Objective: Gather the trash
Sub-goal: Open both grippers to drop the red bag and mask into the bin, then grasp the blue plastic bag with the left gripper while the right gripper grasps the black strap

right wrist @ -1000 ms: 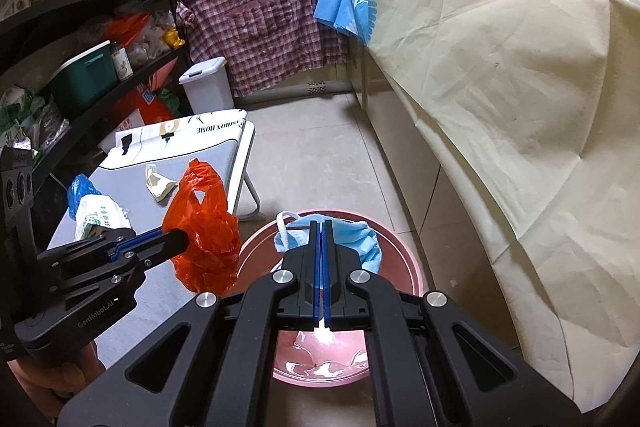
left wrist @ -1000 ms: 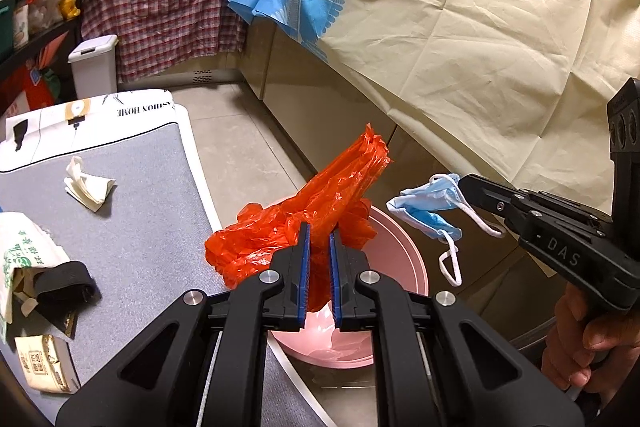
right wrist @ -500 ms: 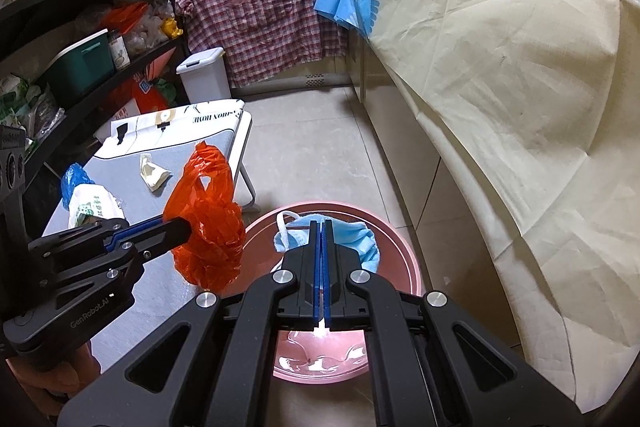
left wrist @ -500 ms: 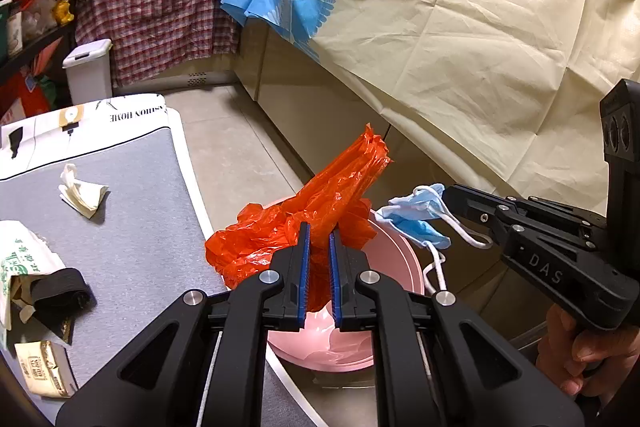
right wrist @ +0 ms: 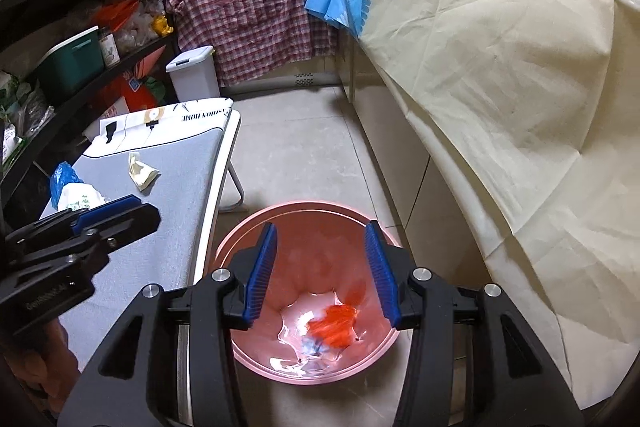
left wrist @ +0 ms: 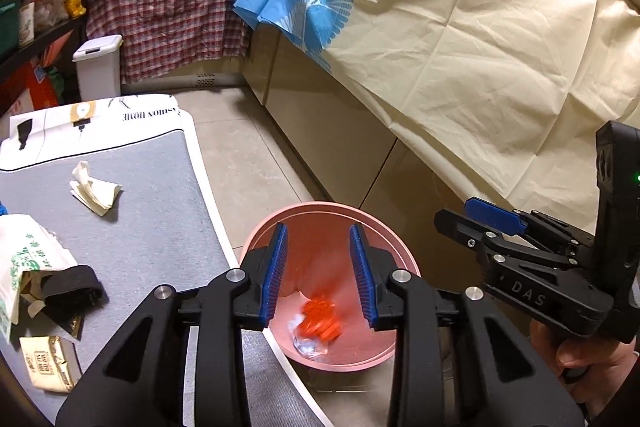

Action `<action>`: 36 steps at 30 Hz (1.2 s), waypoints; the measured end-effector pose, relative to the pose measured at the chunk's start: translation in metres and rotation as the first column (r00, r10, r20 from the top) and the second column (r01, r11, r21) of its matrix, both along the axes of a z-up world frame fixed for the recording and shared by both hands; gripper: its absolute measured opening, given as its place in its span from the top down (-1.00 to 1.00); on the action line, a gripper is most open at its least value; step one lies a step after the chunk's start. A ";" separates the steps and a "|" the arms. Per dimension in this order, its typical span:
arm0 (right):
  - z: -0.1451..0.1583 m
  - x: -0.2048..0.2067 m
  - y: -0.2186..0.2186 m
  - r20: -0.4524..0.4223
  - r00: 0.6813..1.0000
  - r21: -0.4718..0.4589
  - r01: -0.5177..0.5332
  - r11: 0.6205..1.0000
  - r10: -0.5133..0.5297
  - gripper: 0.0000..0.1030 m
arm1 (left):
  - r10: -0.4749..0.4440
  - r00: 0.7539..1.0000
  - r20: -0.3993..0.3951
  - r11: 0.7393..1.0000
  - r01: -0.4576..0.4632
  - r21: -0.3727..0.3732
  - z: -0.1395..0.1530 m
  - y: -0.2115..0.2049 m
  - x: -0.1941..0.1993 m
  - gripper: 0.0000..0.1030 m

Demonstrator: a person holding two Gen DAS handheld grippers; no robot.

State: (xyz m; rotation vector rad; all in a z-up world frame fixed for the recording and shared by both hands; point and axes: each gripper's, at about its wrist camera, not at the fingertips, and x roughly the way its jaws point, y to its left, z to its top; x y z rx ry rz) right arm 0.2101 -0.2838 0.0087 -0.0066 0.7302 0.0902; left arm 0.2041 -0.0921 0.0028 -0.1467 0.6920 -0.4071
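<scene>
A pink bin [left wrist: 320, 217] stands on the floor beside the table; it also shows in the right wrist view [right wrist: 304, 211]. An orange plastic bag [left wrist: 320, 319] and a blue face mask [left wrist: 306, 345] lie blurred at its bottom, also seen in the right wrist view as the bag [right wrist: 334, 323] and mask [right wrist: 314, 345]. My left gripper [left wrist: 318, 277] is open and empty above the bin. My right gripper [right wrist: 322, 275] is open and empty above it too. A crumpled tissue [left wrist: 94, 189], a white printed bag [left wrist: 28, 251] and a small carton [left wrist: 46, 363] lie on the grey table [left wrist: 140, 227].
A black strap [left wrist: 72, 293] lies by the white bag. A blue bag [right wrist: 62, 179] sits at the table's far left. A white lidded bin [right wrist: 192, 73] stands by the plaid shirt [right wrist: 248, 11]. A cream sheet [right wrist: 500, 67] drapes the counter on the right. Shelves [right wrist: 80, 27] line the left.
Both grippers have opened. The orange bag dropped from my left gripper and the blue mask from my right gripper into the pink bin.
</scene>
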 end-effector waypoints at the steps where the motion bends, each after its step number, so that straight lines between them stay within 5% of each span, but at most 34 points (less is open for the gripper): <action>1: 0.001 -0.001 0.001 0.008 1.000 -0.005 0.002 1.000 -0.002 0.09 | 0.002 1.000 0.008 1.000 -0.002 0.004 0.002 0.001 -0.003 0.38; 13: 0.026 -0.026 0.017 0.100 0.995 0.006 -0.016 1.000 0.015 0.09 | 0.045 0.994 0.097 0.998 -0.048 0.032 0.038 0.034 -0.040 0.38; 20: 0.047 -0.044 0.043 0.155 0.984 0.047 -0.091 0.995 0.082 0.13 | 0.080 0.983 0.164 0.992 -0.095 0.086 0.082 0.089 -0.061 0.39; 29: 0.059 -0.053 0.095 0.190 0.961 0.103 -0.225 0.969 0.203 0.59 | 0.192 0.962 0.193 0.969 -0.217 0.120 0.108 0.181 -0.066 0.49; 36: 0.049 -0.039 0.150 0.180 0.929 0.102 -0.343 0.934 0.322 0.72 | 0.299 0.934 0.193 0.940 -0.324 0.110 0.089 0.238 -0.062 0.51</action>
